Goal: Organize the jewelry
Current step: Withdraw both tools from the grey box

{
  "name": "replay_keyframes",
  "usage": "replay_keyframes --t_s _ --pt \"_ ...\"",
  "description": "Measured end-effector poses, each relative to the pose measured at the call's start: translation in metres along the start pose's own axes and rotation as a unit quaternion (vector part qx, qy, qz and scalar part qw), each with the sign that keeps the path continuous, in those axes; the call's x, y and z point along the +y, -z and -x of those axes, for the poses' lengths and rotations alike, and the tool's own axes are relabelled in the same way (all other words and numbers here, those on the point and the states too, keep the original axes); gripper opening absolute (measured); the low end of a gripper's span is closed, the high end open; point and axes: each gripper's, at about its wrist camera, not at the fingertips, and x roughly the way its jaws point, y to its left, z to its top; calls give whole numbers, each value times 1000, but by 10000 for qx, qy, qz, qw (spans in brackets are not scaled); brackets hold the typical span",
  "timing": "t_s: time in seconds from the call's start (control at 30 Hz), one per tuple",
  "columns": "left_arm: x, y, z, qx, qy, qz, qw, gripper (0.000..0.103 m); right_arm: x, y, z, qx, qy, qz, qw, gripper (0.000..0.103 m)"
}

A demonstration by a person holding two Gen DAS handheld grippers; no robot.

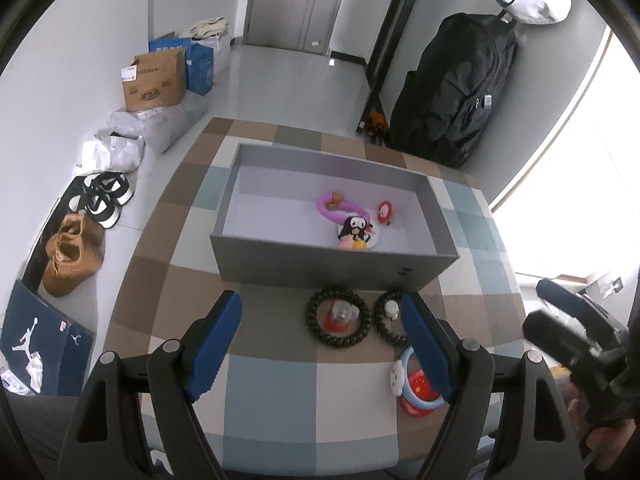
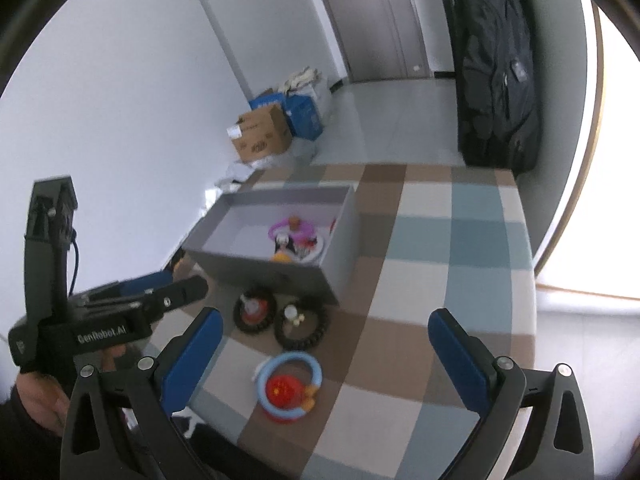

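Note:
A grey open box [image 1: 320, 256] [image 2: 224, 216] stands on the checked table. Inside lie a purple bracelet [image 1: 340, 206] [image 2: 304, 227], a black-and-white figure charm [image 1: 354, 230] [image 2: 284, 245] and a small red piece [image 1: 386, 211]. In front of the box lie two black beaded bracelets [image 1: 338, 320] [image 1: 386, 326] [image 2: 254, 310] [image 2: 302, 328] and a light blue bracelet with a red charm [image 1: 418, 388] [image 2: 289, 386]. My left gripper [image 1: 320, 344] is open above the table, over the black bracelets. My right gripper [image 2: 324, 356] is open, over the blue bracelet.
The checked tablecloth [image 1: 272, 392] [image 2: 432, 248] covers the table. Cardboard boxes [image 1: 156, 80], shoes [image 1: 72, 252] and bags lie on the floor at left. A black backpack [image 1: 456, 84] [image 2: 496, 72] hangs at the back right. The right gripper's body [image 1: 576, 344] sits at the right edge.

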Motion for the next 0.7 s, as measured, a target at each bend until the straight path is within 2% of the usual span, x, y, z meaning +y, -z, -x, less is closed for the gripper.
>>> replay_keyframes --t_s 0.13,0.27,0.43,0.6,0.7 --pt "4 6 -4 144 63 60 9999 78 3 12 -16 456 322 189 9983 103" --pt "10 8 -8 326 88 201 9992 79 8 22 -25 718 266 272 9967 103" --pt "15 6 -8 350 118 325 9988 79 17 33 -38 1028 220 421 9936 102" --pt "16 9 -9 422 69 335 9985 79 29 39 -45 1115 141 618 9917 101" --pt "15 11 -8 422 25 261 9988 79 36 43 -54 1248 178 761 9891 94"
